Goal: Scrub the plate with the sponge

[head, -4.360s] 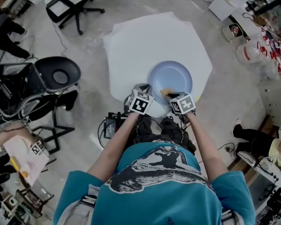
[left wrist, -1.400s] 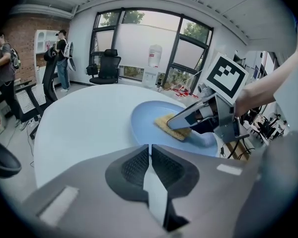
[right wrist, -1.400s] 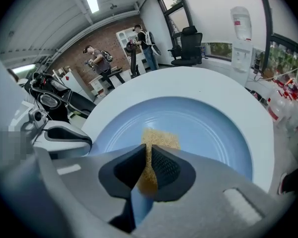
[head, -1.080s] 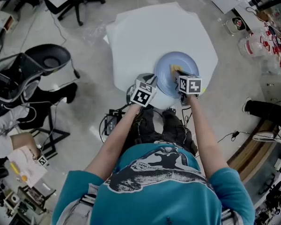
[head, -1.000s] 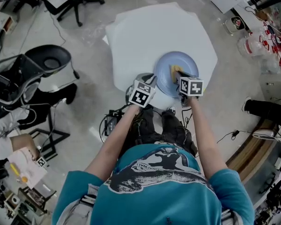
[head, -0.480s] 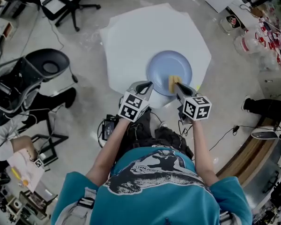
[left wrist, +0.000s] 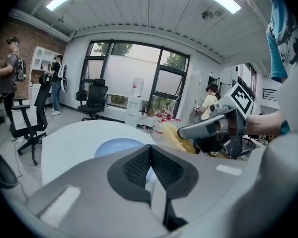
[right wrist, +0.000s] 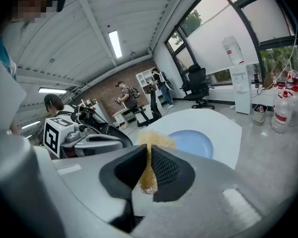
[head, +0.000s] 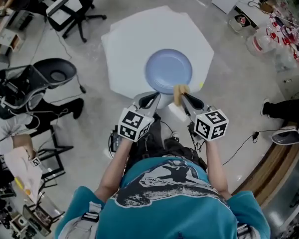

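A light blue plate (head: 168, 71) lies flat near the front edge of the white table (head: 139, 34). Both grippers hang above that edge, short of the plate. My right gripper (head: 182, 94) is shut on the yellow sponge (head: 178, 90), which is off the plate. In the right gripper view the sponge (right wrist: 150, 142) sticks up between the black pads, with the plate (right wrist: 191, 143) beyond it. My left gripper (head: 148, 100) is shut with nothing in it. In the left gripper view its pads (left wrist: 139, 165) meet, and the plate (left wrist: 118, 147) and the sponge (left wrist: 175, 137) lie ahead.
Black office chairs (head: 74, 6) stand at the upper left and a black seat (head: 57, 74) at the left. Bottles and boxes (head: 274, 34) crowd the upper right. Cables and a black box (head: 114, 138) lie on the floor by the person's legs. Other people stand far off.
Both grippers have risen and drawn back toward the person, off the plate. The sponge left the plate with the right gripper. The plate stays on the table.
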Demonstrator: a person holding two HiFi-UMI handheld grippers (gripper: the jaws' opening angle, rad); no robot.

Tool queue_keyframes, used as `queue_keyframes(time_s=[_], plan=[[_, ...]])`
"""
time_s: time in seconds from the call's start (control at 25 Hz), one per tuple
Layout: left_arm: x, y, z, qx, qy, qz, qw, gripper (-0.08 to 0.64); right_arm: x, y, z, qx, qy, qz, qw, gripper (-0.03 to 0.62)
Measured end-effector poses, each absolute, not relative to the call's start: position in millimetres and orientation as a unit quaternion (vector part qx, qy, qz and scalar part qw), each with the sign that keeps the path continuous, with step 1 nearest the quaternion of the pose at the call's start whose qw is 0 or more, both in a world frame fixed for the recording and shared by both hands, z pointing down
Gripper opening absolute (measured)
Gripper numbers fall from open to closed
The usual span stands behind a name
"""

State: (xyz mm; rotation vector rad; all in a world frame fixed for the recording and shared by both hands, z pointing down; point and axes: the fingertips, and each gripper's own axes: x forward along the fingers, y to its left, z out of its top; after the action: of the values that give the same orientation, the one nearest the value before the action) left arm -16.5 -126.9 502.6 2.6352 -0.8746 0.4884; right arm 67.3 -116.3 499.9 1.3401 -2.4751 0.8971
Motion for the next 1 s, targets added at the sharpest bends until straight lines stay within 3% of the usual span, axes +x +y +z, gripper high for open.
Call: queue_keyframes(time_s=[0.56, 1.0], plan=[[29, -18, 449, 0.909, -0.375, 0.105, 0.148, 0.011, 109, -19, 466, 0.411, -0.867, 0.274, 0.061, 0.028], [33, 24, 445, 0.901, -0.387, 0.135, 0.140, 0.011, 110, 13, 465, 0.393, -0.873, 0.285, 0.038, 0.028]])
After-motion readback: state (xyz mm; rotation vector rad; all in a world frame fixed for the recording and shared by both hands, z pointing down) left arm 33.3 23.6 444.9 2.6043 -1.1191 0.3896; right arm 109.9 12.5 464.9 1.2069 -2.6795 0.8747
